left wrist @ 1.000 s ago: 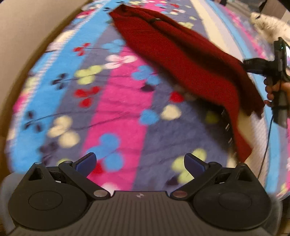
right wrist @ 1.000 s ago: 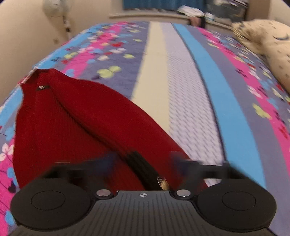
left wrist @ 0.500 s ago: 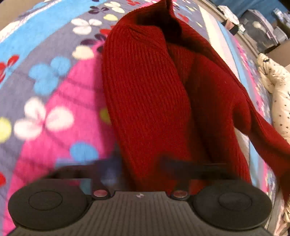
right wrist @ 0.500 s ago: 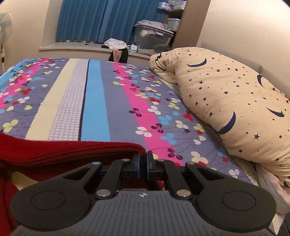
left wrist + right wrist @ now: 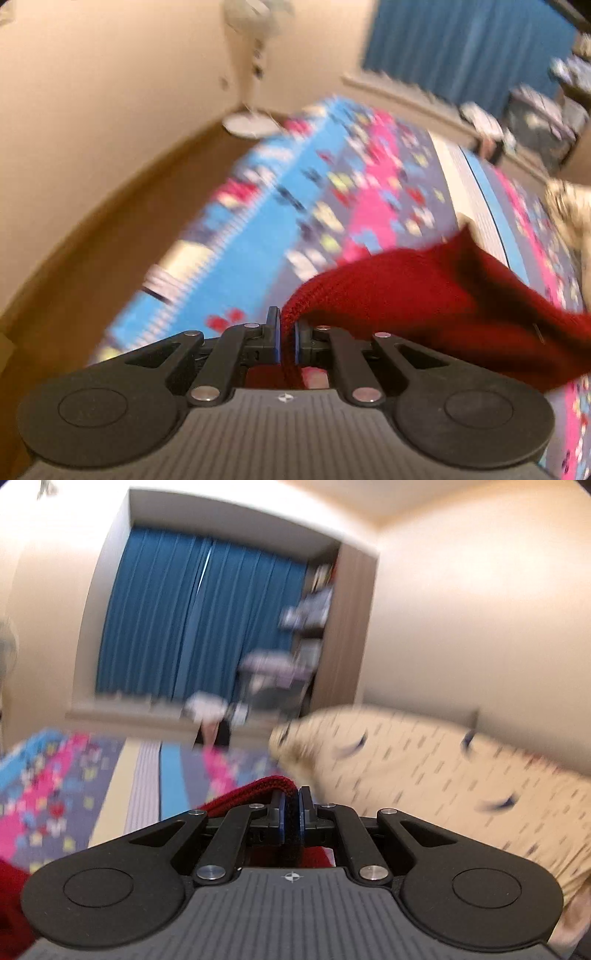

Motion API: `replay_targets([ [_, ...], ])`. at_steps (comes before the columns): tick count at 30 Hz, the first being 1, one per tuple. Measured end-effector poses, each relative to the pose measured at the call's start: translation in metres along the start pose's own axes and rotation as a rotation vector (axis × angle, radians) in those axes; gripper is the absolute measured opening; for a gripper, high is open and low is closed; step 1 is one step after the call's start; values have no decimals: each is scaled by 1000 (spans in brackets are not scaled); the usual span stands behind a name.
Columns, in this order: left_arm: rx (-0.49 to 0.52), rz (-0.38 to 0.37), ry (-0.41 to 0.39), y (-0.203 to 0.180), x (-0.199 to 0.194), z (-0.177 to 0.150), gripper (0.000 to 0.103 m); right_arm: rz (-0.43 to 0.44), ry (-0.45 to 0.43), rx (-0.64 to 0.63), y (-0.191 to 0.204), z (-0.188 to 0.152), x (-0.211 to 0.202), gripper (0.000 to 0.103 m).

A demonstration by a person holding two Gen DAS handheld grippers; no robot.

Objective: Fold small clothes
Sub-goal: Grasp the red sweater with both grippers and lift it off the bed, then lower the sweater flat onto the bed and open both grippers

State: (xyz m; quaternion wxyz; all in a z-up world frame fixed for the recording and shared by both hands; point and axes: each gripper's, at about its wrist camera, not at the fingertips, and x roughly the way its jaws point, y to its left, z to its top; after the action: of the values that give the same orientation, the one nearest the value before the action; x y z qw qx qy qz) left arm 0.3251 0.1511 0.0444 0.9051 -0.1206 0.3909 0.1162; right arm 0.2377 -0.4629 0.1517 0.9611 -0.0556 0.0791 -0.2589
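Left wrist view first: the left gripper (image 5: 287, 338) has its blue-padded jaws pinched tight on a rolled edge of the red knit sweater (image 5: 436, 306), a chunky ribbed knit in deep red. From the pinch point the sweater stretches off to the right of the gripper, lifted up above the bedspread (image 5: 280, 206) instead of lying flat on it. The bedspread is a loud striped thing, blue, pink and grey bands with little flower shapes, pretty smeared by motion blur here. Left of the bedspread there's brown floor (image 5: 122, 206) running along a cream wall (image 5: 103, 81), with a white standing fan (image 5: 255, 66) at the far corner. Behind the bedspread is a blue curtain (image 5: 461, 48), and a bit of cream pillow (image 5: 569, 210) peeks in at the right edge. Right wrist view: the right gripper (image 5: 291, 821) is also clamped shut on the red knit sweater (image 5: 255, 794), the thick dark edge squeezed between the pads and a fold of it bunching just left of the jaws, with more red showing at the bottom left corner. The bedspread (image 5: 66, 775) sits to the left of the gripper, and the cream pillow (image 5: 443, 768) with dark moon and star marks fills the right side. Further back are the blue curtain (image 5: 199, 620), a shelf unit (image 5: 314, 609) right of it and some blurry clutter on the ledge under it; can't make out what it is.
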Motion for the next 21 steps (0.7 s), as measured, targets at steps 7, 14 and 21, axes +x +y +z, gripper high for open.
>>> replay_targets([
  [7, -17, -36, -247, 48, -144, 20, 6, -113, -258, 80, -92, 72, -127, 7],
  [14, 46, -122, -446, 36, -255, 50, 6, -190, -392, 144, -165, 117, -194, 7],
  [21, 143, -75, -461, -38, -217, 92, 6, -212, -322, 109, -159, 120, -113, 7],
])
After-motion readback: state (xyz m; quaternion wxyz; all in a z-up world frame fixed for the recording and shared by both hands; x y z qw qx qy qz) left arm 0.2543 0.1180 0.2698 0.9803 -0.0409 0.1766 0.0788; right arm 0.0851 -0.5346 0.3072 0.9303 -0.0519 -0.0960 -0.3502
